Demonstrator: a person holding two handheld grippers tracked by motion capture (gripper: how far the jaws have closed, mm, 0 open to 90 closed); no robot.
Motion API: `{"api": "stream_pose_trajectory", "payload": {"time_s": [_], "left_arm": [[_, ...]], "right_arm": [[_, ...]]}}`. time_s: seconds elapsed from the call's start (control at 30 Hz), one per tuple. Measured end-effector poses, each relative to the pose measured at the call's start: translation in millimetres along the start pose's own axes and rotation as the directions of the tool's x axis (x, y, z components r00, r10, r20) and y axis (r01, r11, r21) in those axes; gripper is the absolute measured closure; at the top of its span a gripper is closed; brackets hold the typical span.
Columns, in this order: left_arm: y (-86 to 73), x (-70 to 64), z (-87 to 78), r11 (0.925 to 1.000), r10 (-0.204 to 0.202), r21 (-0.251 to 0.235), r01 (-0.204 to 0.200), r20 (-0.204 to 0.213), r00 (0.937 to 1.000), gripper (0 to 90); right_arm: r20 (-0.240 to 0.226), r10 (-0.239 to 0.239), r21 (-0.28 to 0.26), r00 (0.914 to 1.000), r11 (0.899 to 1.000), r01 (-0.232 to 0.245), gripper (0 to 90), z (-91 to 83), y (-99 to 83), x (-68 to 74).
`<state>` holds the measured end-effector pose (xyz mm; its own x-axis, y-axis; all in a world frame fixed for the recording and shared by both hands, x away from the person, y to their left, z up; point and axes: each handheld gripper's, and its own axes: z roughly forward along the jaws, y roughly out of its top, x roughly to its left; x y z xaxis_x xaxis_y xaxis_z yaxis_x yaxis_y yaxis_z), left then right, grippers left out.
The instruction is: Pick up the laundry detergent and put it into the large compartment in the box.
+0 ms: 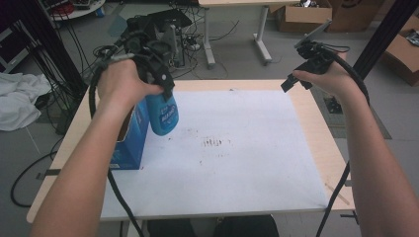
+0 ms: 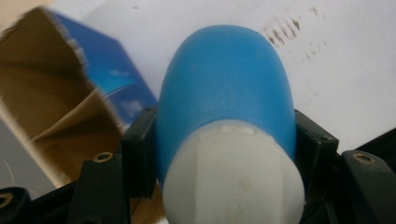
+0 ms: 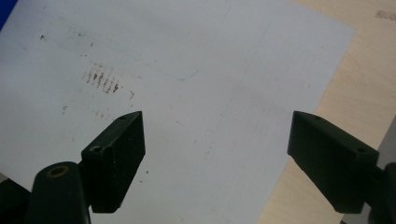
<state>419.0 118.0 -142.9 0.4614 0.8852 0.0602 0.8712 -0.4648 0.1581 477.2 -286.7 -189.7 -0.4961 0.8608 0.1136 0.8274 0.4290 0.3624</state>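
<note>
Held above the worktop's (image 1: 316, 143) left side, the left claw (image 1: 165, 84) clamps a blue bottle (image 1: 162, 113) by its upper part, just beside an open blue carton (image 1: 129, 143); the person's hand hides the bottle's white cap in the high view, its label print too blurred to read. The right claw (image 1: 296, 81) hangs wide and empty over the white sheet (image 1: 237, 153)

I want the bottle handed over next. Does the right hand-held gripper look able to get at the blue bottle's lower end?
Probably yes. The blue bottle hangs in the left hand-held gripper above the white sheet, lower end free; the right hand-held gripper is open, with nothing between them.
</note>
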Motion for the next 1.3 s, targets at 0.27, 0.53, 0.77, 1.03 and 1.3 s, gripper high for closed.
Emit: {"api": "stream_pose_trajectory", "payload": {"time_s": [0.27,0.53,0.77,1.03,1.3], "left_arm": [[-15.8,38.4,-39.8,0.981,-0.193,-0.018,0.193,0.014,0.9811,38.3],[-40.5,74.4,-51.6,0.9408,-0.337,-0.04,0.336,-0.014,0.9413,38.3],[-55.2,94.7,-43.5,0.9147,-0.404,-0.022,0.403,-0.036,0.914,38.3],[-62.9,105.2,-31.3,0.9033,-0.428,-0.001,0.429,-0.053,0.902,38.3],[-64.4,109.3,-5.1,0.9016,-0.43,0.02,0.432,-0.06,0.9007,38.3]], "right_arm": [[-0.002,-0.005,-0.012,1.0,1.0,0.005,19.1,-6.7,1.0,2.2],[-0.001,-0.001,-0.013,1.0,1.0,0.001,19.1,-8.7,0.1,0.1],[-0.001,0.002,-0.01,1.0,1.0,-0.002,19.1,-7.5,-1.2,-1.5],[0.001,0.005,-0.008,1.0,1.0,-0.005,19.1,-5.9,-1.7,-2.9],[0.0,0.001,-0.001,1.0,1.0,-0.001,19.0,-2.0,-1.9,-2.1]]}}
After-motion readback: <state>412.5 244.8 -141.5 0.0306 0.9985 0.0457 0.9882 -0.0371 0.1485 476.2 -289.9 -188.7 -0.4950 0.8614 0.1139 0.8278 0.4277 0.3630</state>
